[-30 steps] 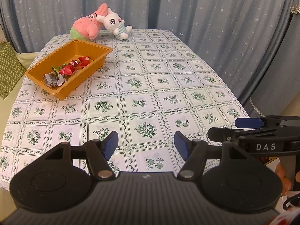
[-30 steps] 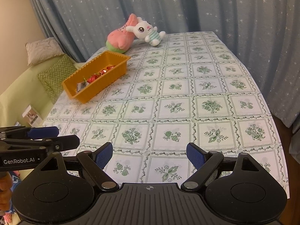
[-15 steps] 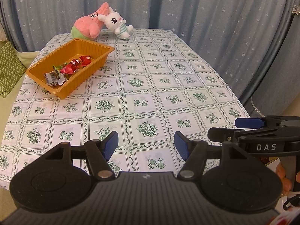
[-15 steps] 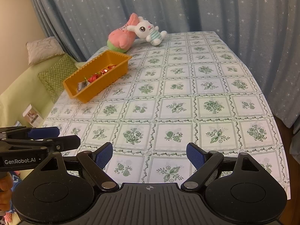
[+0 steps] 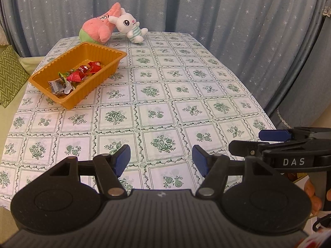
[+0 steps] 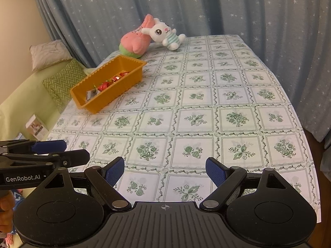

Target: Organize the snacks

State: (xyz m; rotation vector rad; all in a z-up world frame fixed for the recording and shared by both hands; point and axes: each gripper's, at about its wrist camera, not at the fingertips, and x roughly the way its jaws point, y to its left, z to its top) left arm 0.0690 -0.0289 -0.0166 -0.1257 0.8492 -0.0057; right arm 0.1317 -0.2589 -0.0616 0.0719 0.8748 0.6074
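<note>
An orange ribbed tray (image 5: 51, 97) stands on the left of the table and also shows in the right wrist view (image 6: 132, 78). Several wrapped snacks (image 5: 76, 75) lie inside it, red ones and a silver one; they also show in the right wrist view (image 6: 107, 84). My left gripper (image 5: 161, 160) is open and empty over the table's near edge. My right gripper (image 6: 165, 172) is open and empty beside it, also at the near edge. Each gripper shows at the side of the other's view.
The table carries a green-patterned white cloth (image 5: 182, 86). A pink plush (image 5: 97, 29) and a white rabbit plush (image 5: 130, 25) lie at the far edge. Blue starry curtains hang behind and to the right. A green sofa with cushions (image 6: 60, 80) stands on the left.
Both views have shifted slightly, as the grippers tilted a little; the tray and plush toys sit a bit lower in frame. Both grippers stay open.
</note>
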